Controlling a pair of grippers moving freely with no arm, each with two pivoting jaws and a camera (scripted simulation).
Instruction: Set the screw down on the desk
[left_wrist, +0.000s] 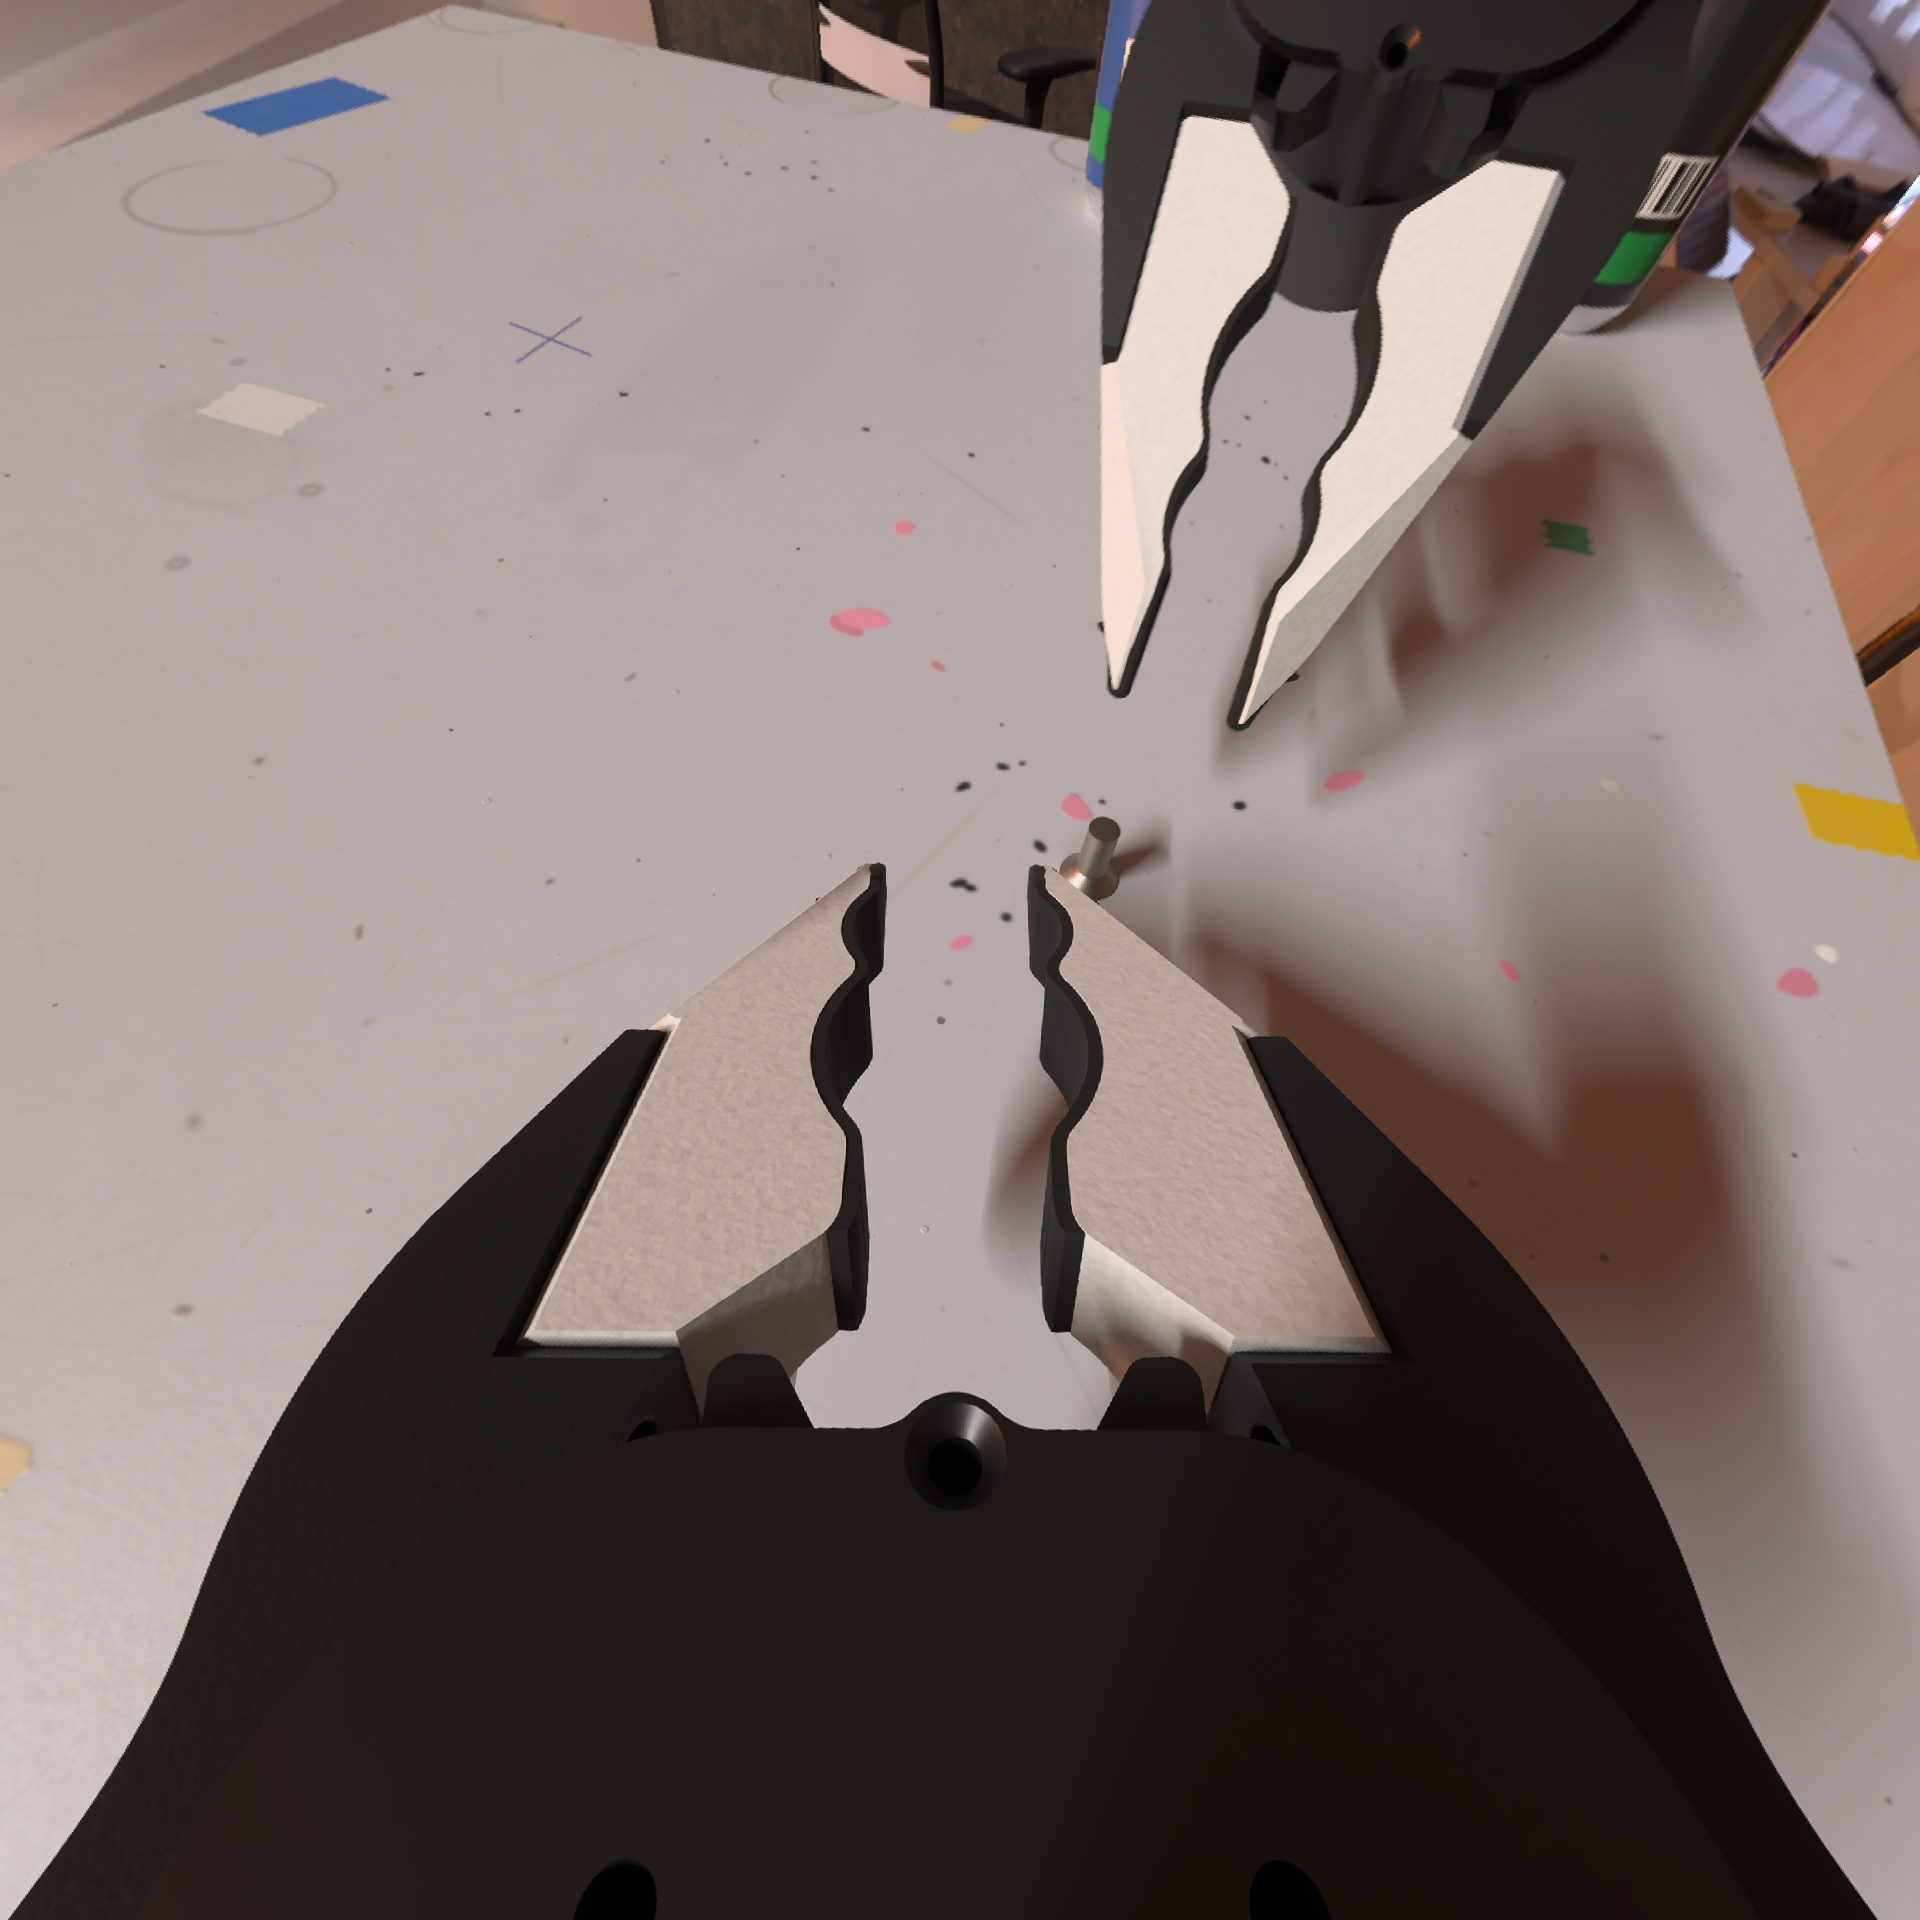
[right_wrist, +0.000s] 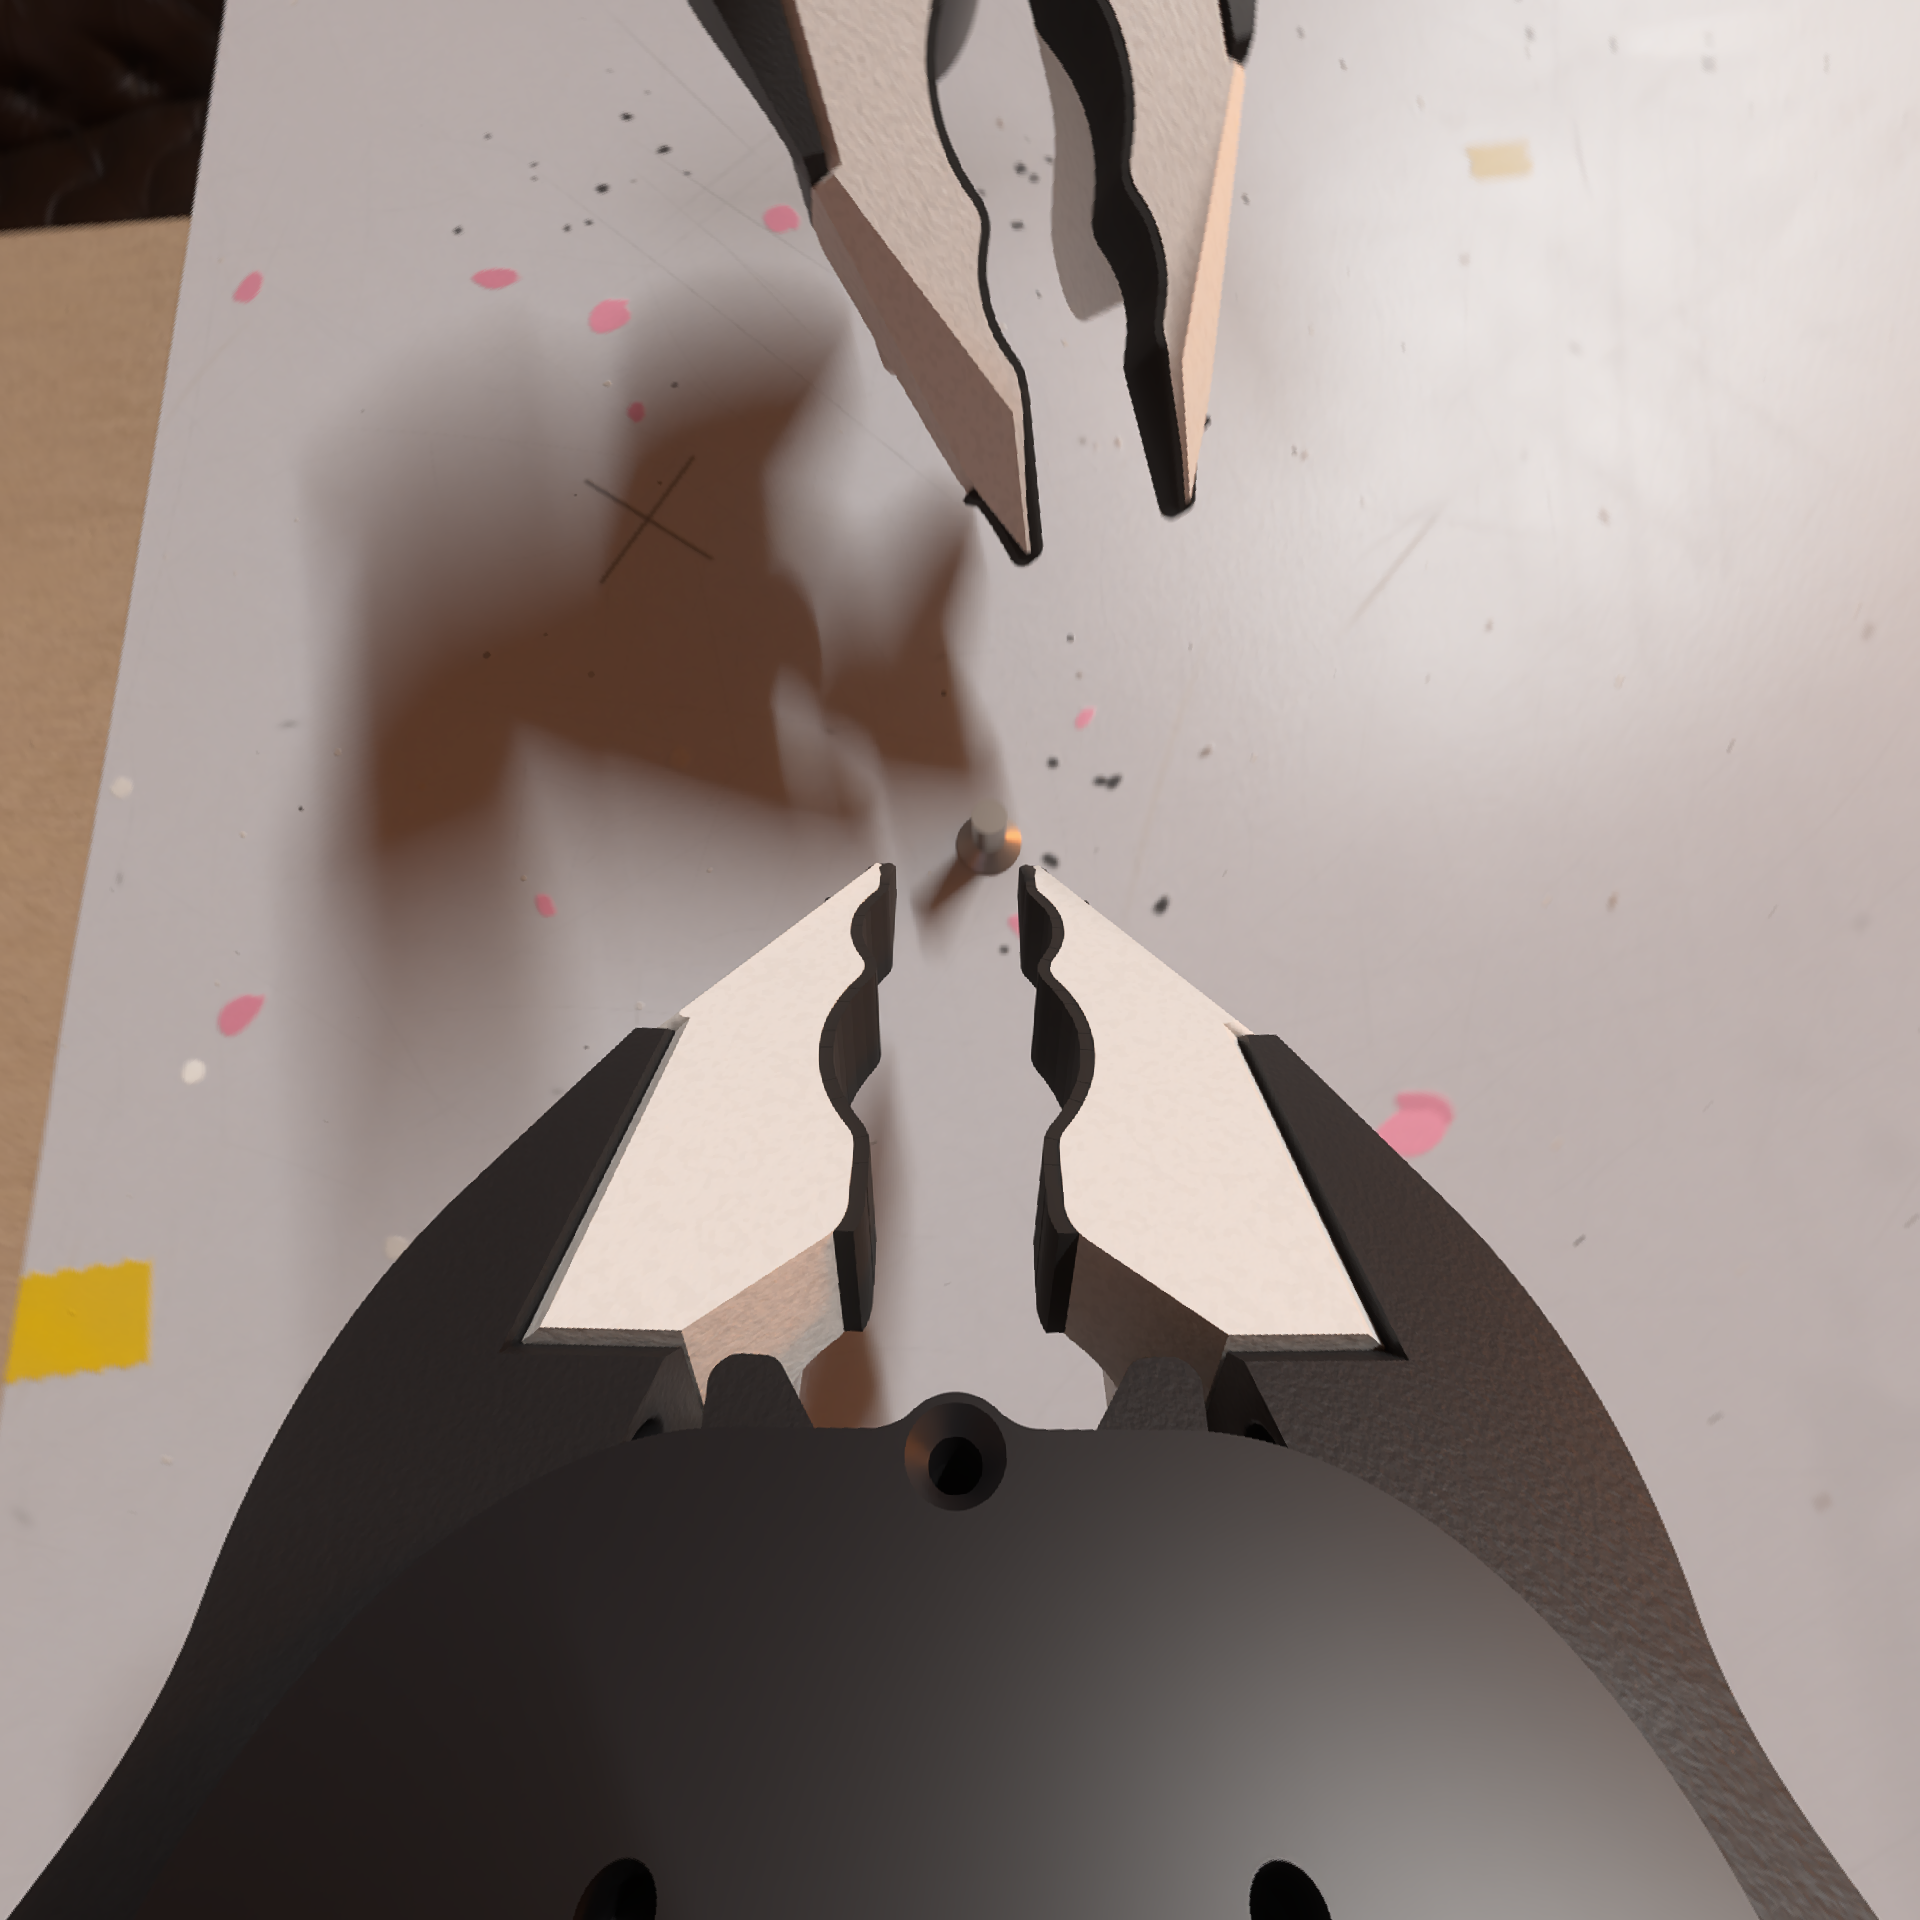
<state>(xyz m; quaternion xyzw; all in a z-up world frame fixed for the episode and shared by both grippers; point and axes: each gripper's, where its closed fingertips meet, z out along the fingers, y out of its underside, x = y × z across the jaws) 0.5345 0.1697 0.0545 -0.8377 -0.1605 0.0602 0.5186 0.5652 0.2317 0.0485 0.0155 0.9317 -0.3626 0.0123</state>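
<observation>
A small grey metal screw (left_wrist: 1093, 854) stands on its head on the pale desk (left_wrist: 520, 727), shaft up, just past my left gripper's right fingertip. My left gripper (left_wrist: 956, 881) is open and empty above the desk. In the right wrist view the screw (right_wrist: 987, 840) stands on the desk just beyond my right gripper (right_wrist: 956, 881), which is open and empty. Each gripper shows in the other's view, facing it: the right one (left_wrist: 1179, 707) in the left wrist view, the left one (right_wrist: 1101, 530) in the right wrist view. The screw lies between the two grippers, touched by neither.
The desk bears paint spots and tape patches: blue (left_wrist: 296, 104), yellow (left_wrist: 1855, 821), green (left_wrist: 1567, 537). A dark can with a green band (left_wrist: 1631, 249) stands behind the right gripper. The desk's right edge (left_wrist: 1808, 499) drops to a wooden floor. A chair (left_wrist: 1029, 73) stands behind.
</observation>
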